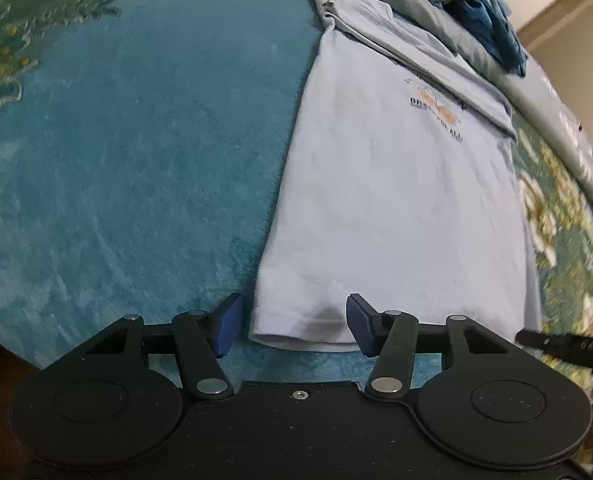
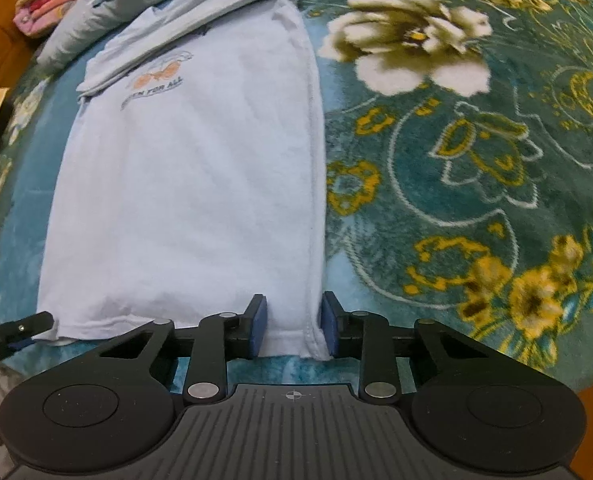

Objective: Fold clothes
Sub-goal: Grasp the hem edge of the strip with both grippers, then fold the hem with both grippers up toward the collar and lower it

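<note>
A pale blue T-shirt (image 1: 396, 200) (image 2: 192, 200) with an orange butterfly print lies flat on the bed, its sides folded in and its hem nearest me. My left gripper (image 1: 294, 330) is open over the hem's left corner. Its left pad (image 1: 228, 330) rests on the blanket just off the cloth, and its right pad sits on the shirt. My right gripper (image 2: 293, 328) stands with narrow jaws astride the hem's right corner. The fabric between its pads (image 2: 258, 328) lies smooth, not pinched. Each view shows the other gripper's tip at its edge.
The bed is covered by a teal blanket (image 1: 116, 160) with cream and yellow flowers (image 2: 416, 44). Grey and dark blue clothes (image 1: 488, 24) are heaped beyond the shirt's collar. Folded pink fabric (image 2: 44, 4) lies by the wooden bed frame at far left.
</note>
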Demonstrator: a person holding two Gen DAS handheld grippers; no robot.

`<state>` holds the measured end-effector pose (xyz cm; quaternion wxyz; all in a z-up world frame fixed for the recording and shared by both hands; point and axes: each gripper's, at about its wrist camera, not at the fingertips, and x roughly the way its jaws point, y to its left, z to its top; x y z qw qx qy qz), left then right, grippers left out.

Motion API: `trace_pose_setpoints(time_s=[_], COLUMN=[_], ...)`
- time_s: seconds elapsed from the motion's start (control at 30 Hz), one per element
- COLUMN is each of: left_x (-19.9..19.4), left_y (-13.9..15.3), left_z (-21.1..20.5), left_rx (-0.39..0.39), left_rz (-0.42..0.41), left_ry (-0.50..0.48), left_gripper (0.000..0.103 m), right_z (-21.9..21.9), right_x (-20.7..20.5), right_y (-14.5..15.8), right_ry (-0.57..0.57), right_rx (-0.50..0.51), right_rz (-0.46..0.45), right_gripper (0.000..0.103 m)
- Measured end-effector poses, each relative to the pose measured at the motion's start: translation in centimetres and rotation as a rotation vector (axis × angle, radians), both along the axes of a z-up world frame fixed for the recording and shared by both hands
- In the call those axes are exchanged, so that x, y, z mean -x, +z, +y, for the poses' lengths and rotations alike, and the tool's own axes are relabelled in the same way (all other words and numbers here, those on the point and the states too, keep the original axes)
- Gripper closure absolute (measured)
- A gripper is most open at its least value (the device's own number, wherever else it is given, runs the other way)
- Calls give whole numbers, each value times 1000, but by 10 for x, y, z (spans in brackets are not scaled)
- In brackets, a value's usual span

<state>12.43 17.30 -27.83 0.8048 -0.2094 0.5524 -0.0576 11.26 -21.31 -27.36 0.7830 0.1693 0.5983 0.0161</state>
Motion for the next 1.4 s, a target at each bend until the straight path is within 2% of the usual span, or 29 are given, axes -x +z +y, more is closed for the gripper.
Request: trace_pose_setpoints(time_s=[0.17,0.23,0.43,0.47,0.57,0.6,0.7,0.9,1.0,1.4], left_x=[0,-1,-7,-7,-9,-10,-9,-6,-3,-32], left_y=[0,-1,-3,-3,-4,-4,-2,5,21,112], left_z=[-2,-2,7,7,8,8,7,1,-2,-16], left_rx=[31,35,45,33,12,9,6,-20,-33,-14], left_rz=[7,18,66,74,92,95,98,107,73,-93], left_ry=[-14,1,59,61,63,66,88,127,123,170], left_gripper=[50,52,72,80,86,94,102,103,103,103], right_z=[-9,-10,-15,-15,-17,-17,-17,-27,-34,-51], right_x=[10,10,5,4,3,3,2,3,2,-32], right_y=[-3,-4,-7,-8,-7,-6,-4,6,17,90], right_ry=[-64,-75,-143,-144,-151,-153,-158,-202,-224,-171], right_rx=[-32,-48,-89,-80,-78,-80,-79,-116,-140,-239], right_rz=[27,30,61,70,85,86,90,76,50,-127], right_gripper=[76,80,93,94,96,96,96,97,97,97])
